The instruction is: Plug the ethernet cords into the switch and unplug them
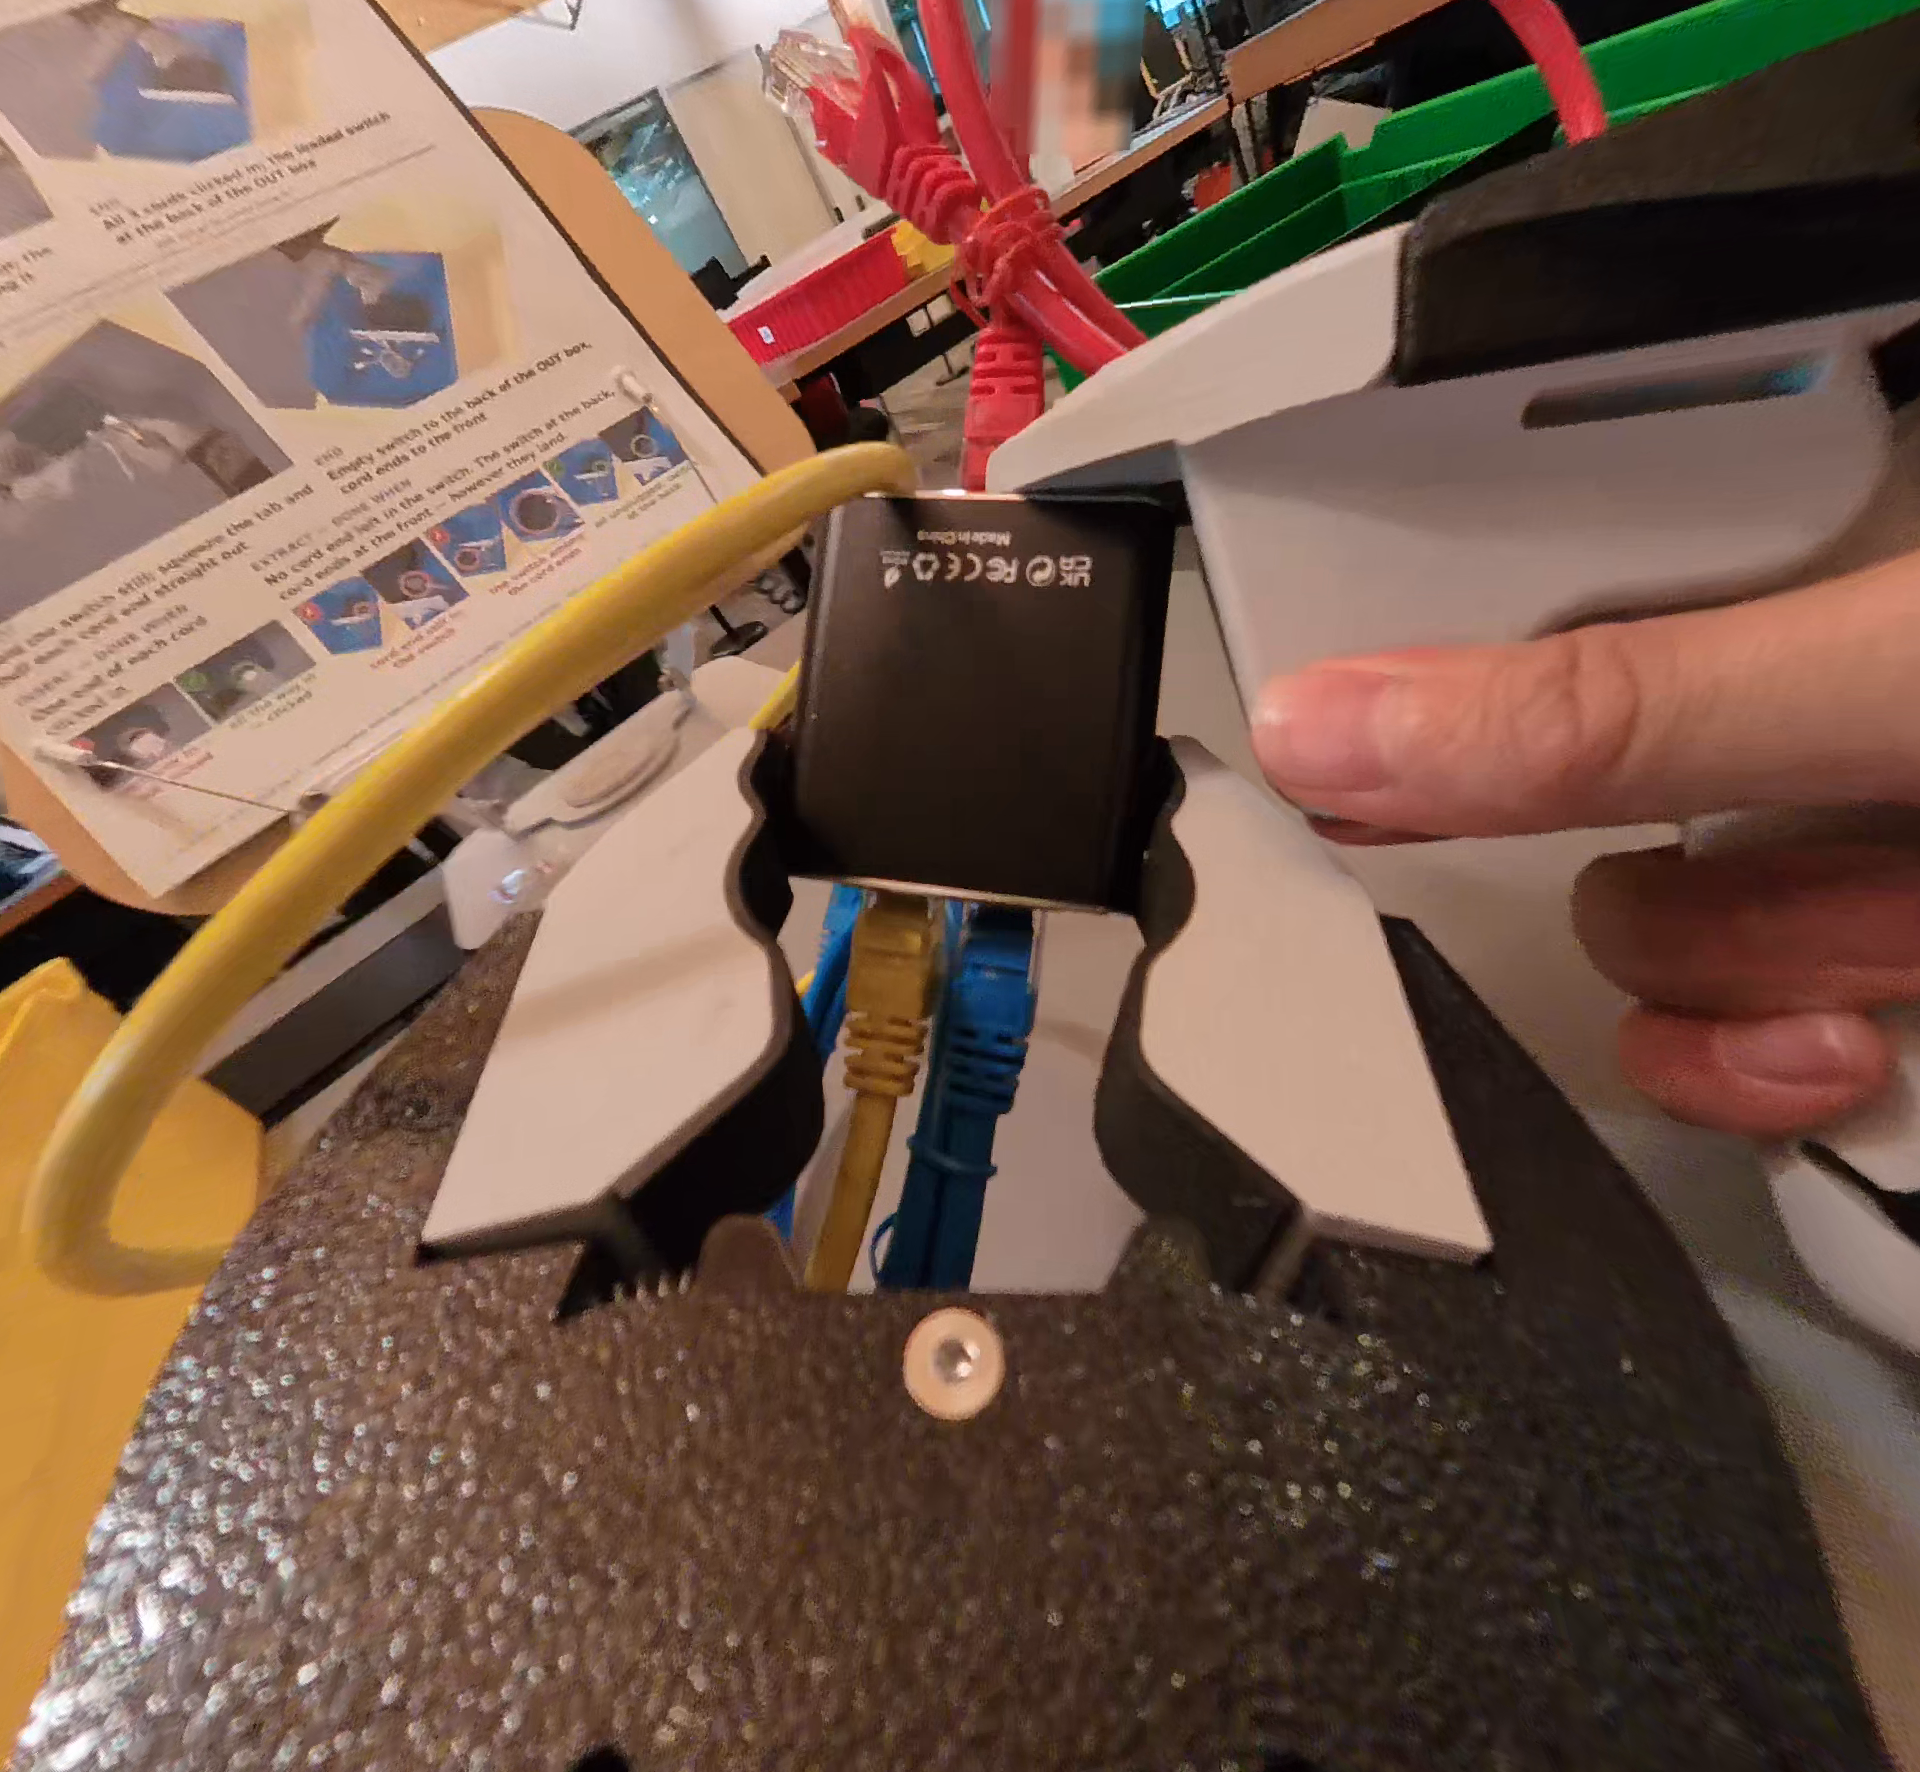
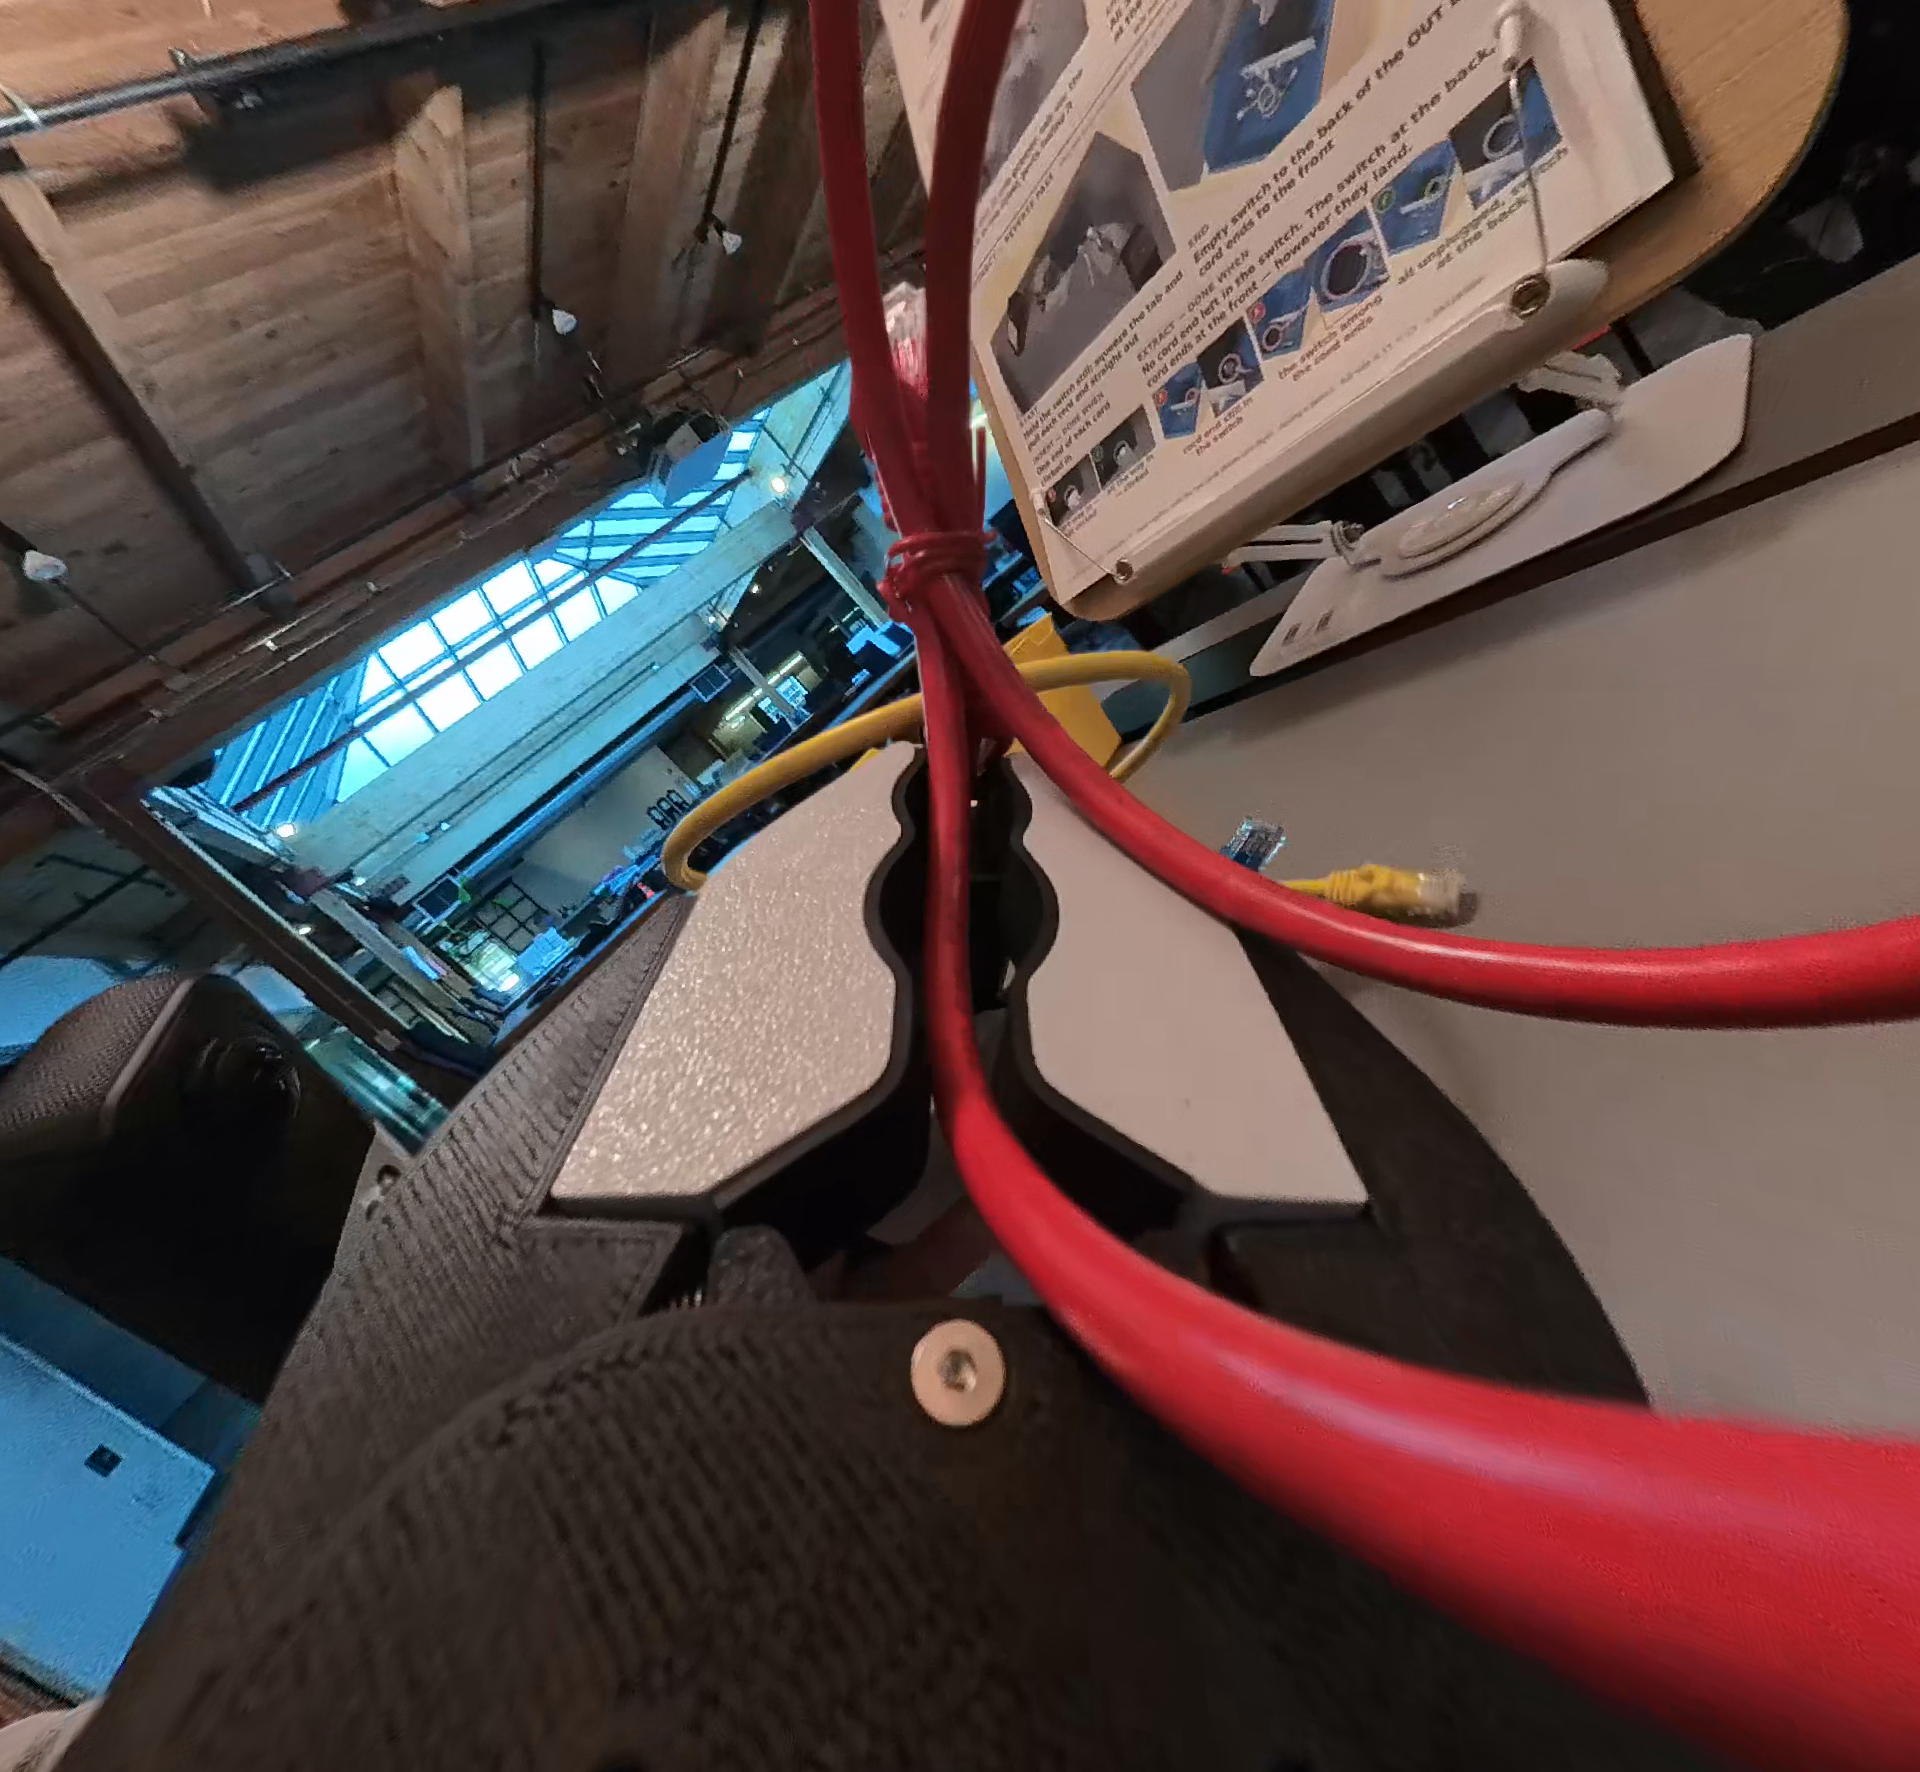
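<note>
Midway, the left gripper (image 1: pixel 961 818) clamped the black switch (image 1: pixel 977 694) with two cords seated, one yellow cord (image 1: pixel 883 984) and one blue cord (image 1: pixel 982 1016). The right gripper (image 2: pixel 961 891) pinched the one red cord (image 2: pixel 951 943), apparently at the switch's far edge; whether it was seated could not be told.

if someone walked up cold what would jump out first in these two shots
Probably the black switch clamped between the left gripper fingers at the centre of the left wrist view, with a yellow cord and a blue cord plugged into its near edge. Next, the red cord looping through the closed right gripper and filling the right wrist view.
</note>
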A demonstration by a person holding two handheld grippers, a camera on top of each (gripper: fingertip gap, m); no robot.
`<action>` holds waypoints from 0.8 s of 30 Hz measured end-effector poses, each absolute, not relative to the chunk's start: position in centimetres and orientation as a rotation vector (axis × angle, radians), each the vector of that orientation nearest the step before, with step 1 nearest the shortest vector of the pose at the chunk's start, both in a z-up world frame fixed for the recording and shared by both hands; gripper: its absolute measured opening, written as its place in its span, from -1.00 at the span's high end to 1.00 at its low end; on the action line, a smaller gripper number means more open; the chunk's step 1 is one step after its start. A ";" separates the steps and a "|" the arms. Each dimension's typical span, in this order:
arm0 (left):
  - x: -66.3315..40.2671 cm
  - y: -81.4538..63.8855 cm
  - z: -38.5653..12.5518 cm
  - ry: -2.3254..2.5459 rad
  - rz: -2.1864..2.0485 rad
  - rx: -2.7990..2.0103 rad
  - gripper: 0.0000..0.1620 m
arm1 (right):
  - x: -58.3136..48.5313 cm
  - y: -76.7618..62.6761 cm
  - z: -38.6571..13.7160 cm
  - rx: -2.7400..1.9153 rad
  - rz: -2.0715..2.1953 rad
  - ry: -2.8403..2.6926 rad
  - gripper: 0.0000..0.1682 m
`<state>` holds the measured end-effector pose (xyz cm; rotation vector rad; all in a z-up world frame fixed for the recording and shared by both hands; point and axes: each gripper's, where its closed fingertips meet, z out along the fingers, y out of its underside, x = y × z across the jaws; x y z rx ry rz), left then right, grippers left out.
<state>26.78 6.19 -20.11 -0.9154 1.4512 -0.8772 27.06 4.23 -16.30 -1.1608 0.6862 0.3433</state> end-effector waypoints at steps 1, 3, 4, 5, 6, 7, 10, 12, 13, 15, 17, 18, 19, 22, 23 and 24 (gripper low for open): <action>26.7 6.5 -20.0 1.445 -0.854 -0.906 0.20 | 27.0 4.4 -16.2 -1.152 0.356 0.680 0.88; 26.5 7.0 -20.2 1.445 -0.809 -0.908 0.20 | 27.3 3.9 -15.6 -1.097 0.363 0.676 0.89; 26.4 7.5 -20.6 1.442 -0.804 -0.945 0.20 | 27.8 3.3 -15.0 -1.094 0.327 0.664 0.90; 26.3 8.2 -20.5 1.413 -0.830 -0.984 0.20 | 28.2 2.9 -14.7 -1.116 0.295 0.650 0.90; 26.1 8.8 -20.1 1.380 -0.851 -0.994 0.20 | 28.3 2.8 -14.8 -1.155 0.287 0.628 0.88; 25.9 9.1 -19.7 1.366 -0.842 -0.992 0.20 | 28.2 2.6 -14.7 -1.181 0.256 0.610 0.89; 25.6 9.6 -19.3 1.342 -0.859 -1.011 0.20 | 27.0 2.2 -13.0 -1.280 0.163 0.535 0.90; 25.3 9.7 -19.0 1.334 -0.875 -1.016 0.20 | 27.0 1.6 -11.6 -1.383 0.062 0.481 0.90; 25.1 9.7 -18.9 1.326 -0.895 -1.022 0.20 | 27.5 0.9 -10.6 -1.401 0.014 0.470 0.90; 24.8 9.9 -18.8 1.317 -0.916 -1.044 0.20 | 29.1 -1.1 -9.1 -1.446 -0.046 0.482 0.91; 24.6 10.0 -18.7 1.309 -0.946 -1.057 0.20 | 31.0 -3.4 -8.0 -1.506 -0.102 0.492 0.90; 24.5 10.0 -18.6 1.307 -0.960 -1.063 0.20 | 32.0 -4.5 -7.8 -1.541 -0.118 0.505 0.90; 24.5 10.0 -18.6 1.310 -0.969 -1.067 0.20 | 33.0 -5.3 -7.7 -1.570 -0.090 0.522 0.90; 24.5 9.5 -18.6 1.327 -0.991 -1.053 0.20 | 36.0 -7.6 -8.3 -1.611 0.043 0.600 0.89; 24.6 9.3 -18.7 1.334 -0.995 -1.050 0.20 | 37.2 -8.5 -8.6 -1.617 0.039 0.638 0.89; 24.6 9.2 -18.8 1.341 -0.993 -1.048 0.20 | 38.1 -9.3 -8.9 -1.626 0.033 0.659 0.89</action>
